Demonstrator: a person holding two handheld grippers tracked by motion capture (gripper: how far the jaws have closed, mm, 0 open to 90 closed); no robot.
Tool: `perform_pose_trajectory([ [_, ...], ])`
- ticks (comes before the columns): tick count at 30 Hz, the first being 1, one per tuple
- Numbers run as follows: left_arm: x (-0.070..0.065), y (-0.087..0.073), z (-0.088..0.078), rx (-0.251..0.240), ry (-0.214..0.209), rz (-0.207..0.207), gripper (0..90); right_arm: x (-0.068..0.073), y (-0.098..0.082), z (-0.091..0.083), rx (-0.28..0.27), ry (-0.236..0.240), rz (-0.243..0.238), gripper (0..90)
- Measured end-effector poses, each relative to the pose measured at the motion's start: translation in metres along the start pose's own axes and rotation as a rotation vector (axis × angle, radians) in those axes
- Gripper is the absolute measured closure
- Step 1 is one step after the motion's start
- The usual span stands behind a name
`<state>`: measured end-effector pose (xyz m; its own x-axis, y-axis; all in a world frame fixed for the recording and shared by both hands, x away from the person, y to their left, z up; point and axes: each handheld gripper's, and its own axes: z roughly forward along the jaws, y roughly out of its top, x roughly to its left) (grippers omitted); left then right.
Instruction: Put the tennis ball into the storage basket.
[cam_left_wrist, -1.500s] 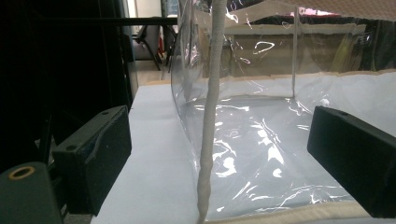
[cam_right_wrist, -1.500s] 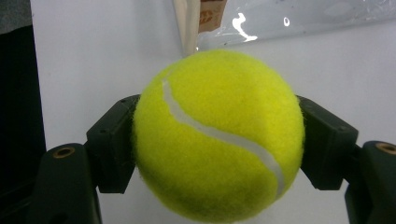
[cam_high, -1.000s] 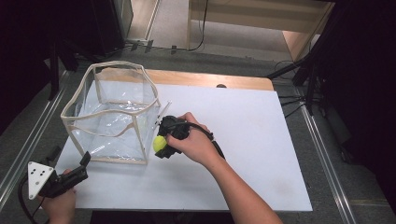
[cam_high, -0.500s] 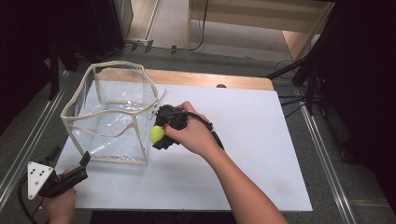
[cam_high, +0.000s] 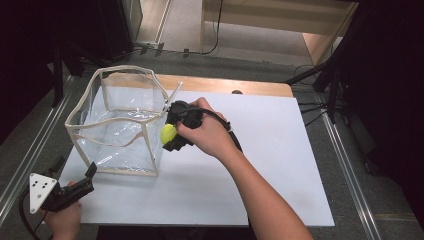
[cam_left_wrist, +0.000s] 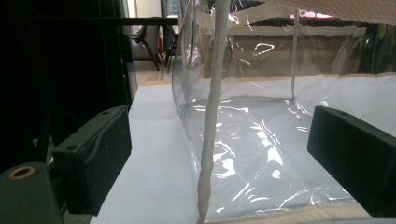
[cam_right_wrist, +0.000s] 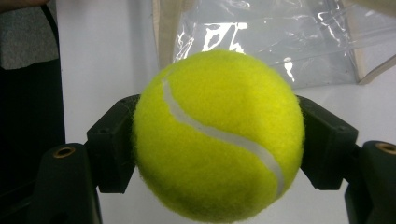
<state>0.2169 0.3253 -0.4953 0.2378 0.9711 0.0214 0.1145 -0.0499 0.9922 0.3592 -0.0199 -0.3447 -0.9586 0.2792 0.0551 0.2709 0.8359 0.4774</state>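
L gripper (cam_high: 75, 187) rests at near-left table edge (cam_high: 200, 220), jaws apart, nothing btwn them, aimed at near corner of clear bin (cam_high: 120, 130). Bare white top to the right. R gripper (cam_high: 172, 132) clamped on tennis ball (cam_high: 168, 133), held just beside bin's right wall, off the table. Bin looks empty inside.

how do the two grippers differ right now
The right gripper is shut on a yellow tennis ball; the left gripper stands open, holding nothing. The right one hangs beside the clear bag's right wall, near its rim; the left sits low at the bag's near left corner, that corner's seam between its jaws. Both have black jaws.
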Motion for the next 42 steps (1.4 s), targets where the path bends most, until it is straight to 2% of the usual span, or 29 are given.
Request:
perform_pose_trajectory([
  [10,0.0,0.0,0.0,0.001,0.0,-0.002,6.8,-0.007,0.01,-0.016,-0.007,-0.008,-0.006,23.9],
  [23,0.001,0.0,0.0,-0.004,0.0,-0.009,6.8,-0.014,0.02,-0.03,-0.024,0.014,0.0,23.9],
  [35,0.001,0.0,0.0,-0.002,0.0,-0.009,6.8,-0.021,0.033,-0.045,-0.025,-0.008,-0.01,23.9],
  [42,0.001,0.0,0.0,-0.005,-0.002,-0.011,6.8,-0.025,0.043,-0.046,-0.023,-0.022,-0.013,24.0],
])
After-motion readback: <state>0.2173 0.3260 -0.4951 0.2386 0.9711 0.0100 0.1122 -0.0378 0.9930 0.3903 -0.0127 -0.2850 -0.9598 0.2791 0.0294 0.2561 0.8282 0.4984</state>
